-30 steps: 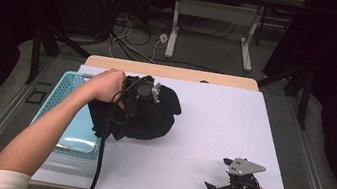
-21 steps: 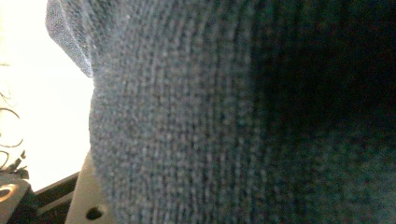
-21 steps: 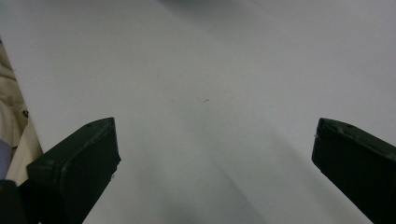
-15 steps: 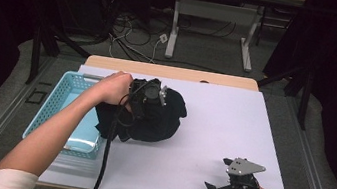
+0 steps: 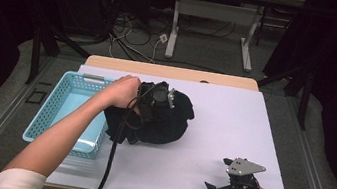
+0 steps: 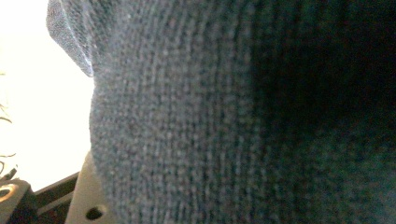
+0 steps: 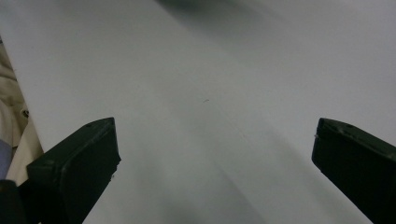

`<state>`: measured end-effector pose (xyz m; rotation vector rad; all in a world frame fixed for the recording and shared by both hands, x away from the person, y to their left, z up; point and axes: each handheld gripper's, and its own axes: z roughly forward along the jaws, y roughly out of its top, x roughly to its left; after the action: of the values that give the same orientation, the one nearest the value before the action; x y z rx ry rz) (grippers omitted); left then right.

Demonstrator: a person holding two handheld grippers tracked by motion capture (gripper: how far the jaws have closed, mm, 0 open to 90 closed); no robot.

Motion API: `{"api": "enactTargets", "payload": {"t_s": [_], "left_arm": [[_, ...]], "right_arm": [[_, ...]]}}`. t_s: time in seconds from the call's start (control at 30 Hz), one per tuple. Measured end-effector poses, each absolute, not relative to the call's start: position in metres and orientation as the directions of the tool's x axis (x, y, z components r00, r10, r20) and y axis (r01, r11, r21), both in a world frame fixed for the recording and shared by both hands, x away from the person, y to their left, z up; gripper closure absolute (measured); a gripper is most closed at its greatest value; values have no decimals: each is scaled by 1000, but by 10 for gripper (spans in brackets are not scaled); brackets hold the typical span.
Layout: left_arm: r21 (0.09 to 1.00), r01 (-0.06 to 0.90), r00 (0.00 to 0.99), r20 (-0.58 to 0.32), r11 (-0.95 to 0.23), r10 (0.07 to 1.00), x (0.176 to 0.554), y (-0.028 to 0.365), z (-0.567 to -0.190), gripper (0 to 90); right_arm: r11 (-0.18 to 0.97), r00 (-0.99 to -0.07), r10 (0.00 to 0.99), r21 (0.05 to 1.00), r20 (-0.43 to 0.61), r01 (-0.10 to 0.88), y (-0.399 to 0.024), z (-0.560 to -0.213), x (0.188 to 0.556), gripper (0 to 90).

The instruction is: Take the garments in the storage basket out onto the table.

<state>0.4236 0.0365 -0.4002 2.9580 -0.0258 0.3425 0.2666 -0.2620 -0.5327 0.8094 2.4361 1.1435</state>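
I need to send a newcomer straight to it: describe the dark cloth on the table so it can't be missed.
Start at the white table. At its left edge sits a light blue plastic basket. Just right of the basket, under the left gripper, lies the dark knitted garment, bunched in a heap. It is the one soft, black thing on the sheet; the right gripper rests far off, near the front right corner.

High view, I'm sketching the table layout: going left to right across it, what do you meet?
Light blue basket → black knitted garment, bunched on the white table cover with the left claw on it → right claw, resting near the front right corner with its jaws open and nothing between them.
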Motion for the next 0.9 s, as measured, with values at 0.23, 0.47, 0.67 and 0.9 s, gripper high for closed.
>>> {"api": "enactTargets", "payload": {"t_s": [0.23, 0.47, 0.67, 0.9], "left_arm": [[175, -32, 973, 230, -984, 9, 425, 27, -406, 411], [203, -13, 973, 229, -979, 34, 426, 20, -413, 411], [223, -2, 975, 218, -975, 48, 427, 16, -422, 411], [249, 1, 978, 203, -968, 53, 427, 16, -433, 411]], "right_arm": [[518, -785, 617, 780, -56, 351, -262, -533, 267, 3], [518, -787, 614, 781, -56, 349, -262, -533, 267, 3], [519, -788, 613, 782, -58, 346, -262, -533, 267, 3], [517, -788, 613, 782, -55, 347, -262, -533, 267, 3]]}}
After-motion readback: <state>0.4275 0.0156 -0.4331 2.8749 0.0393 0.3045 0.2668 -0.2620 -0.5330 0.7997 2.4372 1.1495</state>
